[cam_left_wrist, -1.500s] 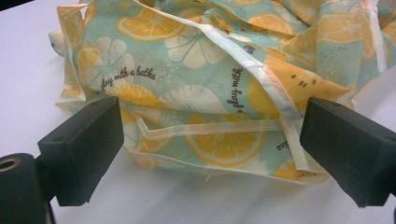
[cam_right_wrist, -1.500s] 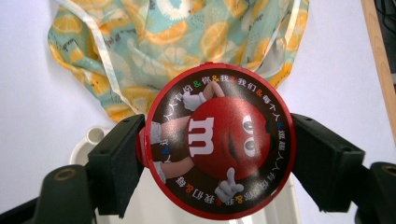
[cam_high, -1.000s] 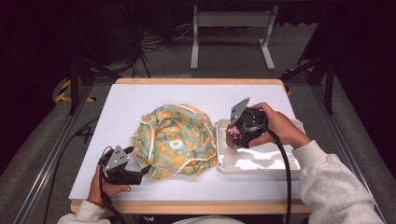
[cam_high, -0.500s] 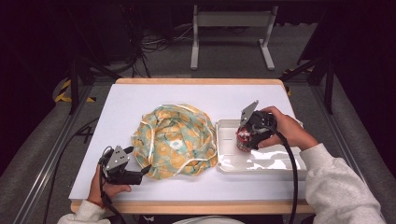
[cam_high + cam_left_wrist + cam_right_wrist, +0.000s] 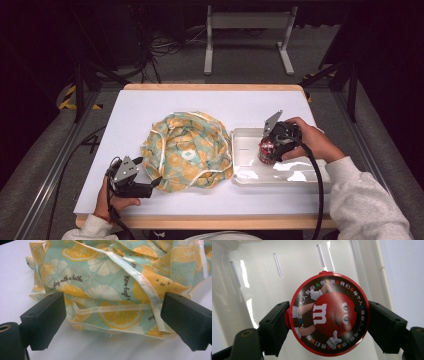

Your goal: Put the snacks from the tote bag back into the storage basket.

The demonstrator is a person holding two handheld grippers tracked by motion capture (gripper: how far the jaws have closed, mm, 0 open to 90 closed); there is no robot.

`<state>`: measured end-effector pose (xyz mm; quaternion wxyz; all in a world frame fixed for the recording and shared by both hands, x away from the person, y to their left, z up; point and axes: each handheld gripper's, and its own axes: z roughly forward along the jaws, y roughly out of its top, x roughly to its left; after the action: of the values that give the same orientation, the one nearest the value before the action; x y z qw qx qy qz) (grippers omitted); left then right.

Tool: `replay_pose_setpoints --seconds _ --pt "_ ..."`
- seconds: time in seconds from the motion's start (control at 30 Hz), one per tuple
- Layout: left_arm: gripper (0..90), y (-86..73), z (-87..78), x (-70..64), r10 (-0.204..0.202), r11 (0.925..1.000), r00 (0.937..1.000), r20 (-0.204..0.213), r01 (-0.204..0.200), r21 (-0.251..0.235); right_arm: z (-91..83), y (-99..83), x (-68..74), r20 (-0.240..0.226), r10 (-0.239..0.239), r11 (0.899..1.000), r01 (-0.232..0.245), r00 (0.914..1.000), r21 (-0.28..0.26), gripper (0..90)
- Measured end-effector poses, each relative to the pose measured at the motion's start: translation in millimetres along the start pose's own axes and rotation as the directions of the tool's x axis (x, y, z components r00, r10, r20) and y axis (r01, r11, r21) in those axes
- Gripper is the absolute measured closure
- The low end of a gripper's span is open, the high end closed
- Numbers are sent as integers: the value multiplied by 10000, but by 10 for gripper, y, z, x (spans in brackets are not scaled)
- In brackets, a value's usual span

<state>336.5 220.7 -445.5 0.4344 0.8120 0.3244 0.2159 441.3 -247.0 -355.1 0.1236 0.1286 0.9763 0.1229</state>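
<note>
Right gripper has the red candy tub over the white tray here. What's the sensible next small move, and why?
Probably lower it to the tray floor, then open. The right gripper is shut on the red candy tub, its jaws pressing both sides of the lid, with the slotted white tray directly beneath. The left gripper waits open at the citrus-print cloth, so nothing there seems pressing.

- My left gripper [image 5: 150,189] is black, with a grey three-cornered plate on top and a black cable trailing toward 6 o'clock.
- My right gripper [image 5: 270,150] matches it; its cable runs down past my pale grey sleeve [image 5: 367,205].
- My jaws are blocky, matt black pads [image 5: 45,320], each arm with a round screw hole.
</note>
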Motion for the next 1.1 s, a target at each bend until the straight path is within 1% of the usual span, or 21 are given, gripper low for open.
replay_pose_setpoints --seconds 0.03,0.1,0.17,0.2,0.4,0.5,0.6,0.63,0.7,0.73,0.8,0.87,0.9,0.97,1.1 --pt "70 -1 -2 0 -32 10000 10000 -21 32 -24 3 -8 4 -17 31 10000 -30 10000 93 237" --pt "71 -1 -1 3 -53 10000 10000 -6 53 -14 28 -23 10 7 -91 9999 91 10000 88 237" --pt "71 -1 5 3 -18 10000 10000 40 18 31 34 -37 6 52 -54 10000 54 10000 27 237" --pt "71 0 5 3 -17 10000 10000 37 17 38 38 -46 6 -20 -34 10000 34 10000 40 236" --pt "71 -1 5 1 -31 10000 10000 42 31 43 43 -64 8 -19 -8 10000 8 10000 -76 235" --pt "71 0 3 1 -23 10000 10000 35 23 9 45 -63 17 94 -78 9999 78 9999 -79 234" --pt "70 -1 4 3 -40 10000 10000 37 40 2 44 -72 20 91 -36 9999 37 10000 -135 234" --pt "71 0 3 2 -29 10000 10000 34 28 31 45 -78 20 127 42 9998 -40 9999 -178 234" --pt "71 0 3 -1 -27 10000 10000 23 27 4 41 -87 19 164 -5 9998 9 9999 -211 233" --pt "71 1 3 -1 -29 10000 10000 26 29 -7 35 -90 28 184 123 9998 -121 9998 -143 233" --pt "71 1 2 0 -35 10000 10000 18 35 13 21 -102 31 331 68 9994 -57 9994 -339 231" --pt "71 1 4 0 -33 10000 10000 30 33 19 8 -107 35 295 122 9993 -111 9995 -359 232" --pt "71 2 7 -3 -41 10000 10000 24 41 39 -4 -119 33 387 235 9984 -214 9990 -531 234" --pt "70 2 6 -4 -49 10000 10000 24 49 33 -7 -123 28 363 168 9986 -150 9992 -509 234" --pt "70 0 4 1 -40 10000 10000 39 40 25 -16 -121 40 376 234 9983 -214 9990 -537 234"
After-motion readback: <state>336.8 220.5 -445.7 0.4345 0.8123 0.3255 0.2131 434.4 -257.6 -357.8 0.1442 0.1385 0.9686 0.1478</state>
